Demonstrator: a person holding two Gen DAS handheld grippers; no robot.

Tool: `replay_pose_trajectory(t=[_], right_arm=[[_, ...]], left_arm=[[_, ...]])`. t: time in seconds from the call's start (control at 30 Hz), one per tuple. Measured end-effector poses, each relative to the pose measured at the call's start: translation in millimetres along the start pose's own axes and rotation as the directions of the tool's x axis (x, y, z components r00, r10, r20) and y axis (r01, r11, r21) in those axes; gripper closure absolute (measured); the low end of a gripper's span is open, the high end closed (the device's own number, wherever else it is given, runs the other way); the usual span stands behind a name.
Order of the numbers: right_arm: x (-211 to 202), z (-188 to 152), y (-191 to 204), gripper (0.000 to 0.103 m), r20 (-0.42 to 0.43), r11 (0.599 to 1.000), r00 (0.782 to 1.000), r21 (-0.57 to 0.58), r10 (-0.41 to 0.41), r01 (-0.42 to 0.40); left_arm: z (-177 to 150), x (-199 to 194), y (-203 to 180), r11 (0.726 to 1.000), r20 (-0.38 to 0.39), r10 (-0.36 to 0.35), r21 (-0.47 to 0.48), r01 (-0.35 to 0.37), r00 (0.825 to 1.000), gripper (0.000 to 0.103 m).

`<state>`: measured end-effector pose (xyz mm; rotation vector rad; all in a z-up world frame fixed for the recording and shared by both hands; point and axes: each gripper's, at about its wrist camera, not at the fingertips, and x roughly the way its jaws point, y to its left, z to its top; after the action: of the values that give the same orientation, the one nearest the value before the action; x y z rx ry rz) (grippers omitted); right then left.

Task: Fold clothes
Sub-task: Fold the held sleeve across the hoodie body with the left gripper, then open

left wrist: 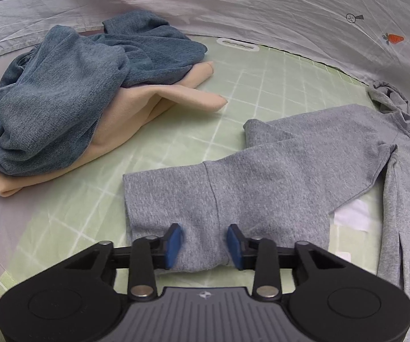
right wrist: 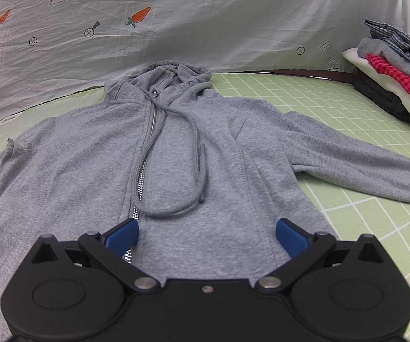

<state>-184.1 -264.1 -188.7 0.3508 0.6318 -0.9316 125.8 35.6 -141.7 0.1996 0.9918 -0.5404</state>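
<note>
A grey zip hoodie [right wrist: 193, 154] lies face up on the green grid mat [right wrist: 361, 222], hood at the far end, drawstring looped over the chest. Its right sleeve [right wrist: 361, 159] stretches out to the right. In the left wrist view its left sleeve [left wrist: 233, 176] lies folded across the mat. My left gripper [left wrist: 205, 242] is open, its blue pads either side of the sleeve's cuff end. My right gripper [right wrist: 206, 236] is open wide over the hoodie's lower front, beside the zipper [right wrist: 145, 168].
A crumpled pile of blue denim [left wrist: 62, 91] over a beige garment [left wrist: 136, 119] sits at the mat's left. A stack of folded clothes [right wrist: 390, 77] stands at the far right. A printed white sheet [right wrist: 205, 14] hangs behind the mat.
</note>
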Motion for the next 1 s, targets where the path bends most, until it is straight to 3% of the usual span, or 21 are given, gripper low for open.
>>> replay_pose_trajectory(t=[0.17, 0.27, 0.4, 0.53, 0.67, 0.83, 0.93, 1.0], right_arm=[[-0.4, 1.2, -1.2, 0.0, -0.011, 1.0, 1.0, 0.004, 0.0, 0.0], [-5.0, 9.5, -4.9, 0.0, -0.049, 0.999, 0.999, 0.046, 0.017, -0.015], [-24.7, 16.6, -22.7, 0.0, 0.01, 0.993, 1.0, 0.12, 0.02, -0.021], [-32.3, 20.6, -52.2, 0.0, 0.016, 0.992, 1.0, 0.129, -0.013, 0.011], [-35.3, 22.0, -85.3, 0.0, 0.008, 0.988, 0.999, 0.146, -0.049, 0.047], [-37.5, 27.5, -123.6, 0.0, 0.014, 0.986, 0.996, 0.144, -0.09, 0.087], [-37.2, 30.7, -138.9, 0.0, 0.015, 0.984, 0.994, 0.144, -0.111, 0.108], [-35.9, 32.1, -144.2, 0.0, 0.013, 0.984, 0.993, 0.143, -0.114, 0.111]], left_arm=[[7.0, 1.9, -12.7, 0.998, -0.021, -0.059, -0.009, 0.058, 0.998, 0.094], [15.8, -3.9, -28.4, 0.994, -0.012, -0.111, 0.004, 0.111, 0.994, 0.095], [28.1, -11.8, -60.9, 0.981, 0.012, -0.194, 0.024, 0.193, 0.981, 0.095], [37.2, -17.6, -111.2, 0.966, 0.047, -0.257, 0.052, 0.254, 0.965, 0.096], [44.5, -22.6, -177.5, 0.933, 0.061, -0.343, 0.141, 0.332, 0.937, 0.101], [39.8, -33.5, -259.3, 0.861, 0.055, -0.453, 0.287, 0.421, 0.89, 0.1], [28.7, -37.1, -291.8, 0.83, 0.035, -0.481, 0.339, 0.442, 0.876, 0.095], [21.0, -40.9, -298.8, 0.818, 0.025, -0.479, 0.376, 0.435, 0.878, 0.065]])
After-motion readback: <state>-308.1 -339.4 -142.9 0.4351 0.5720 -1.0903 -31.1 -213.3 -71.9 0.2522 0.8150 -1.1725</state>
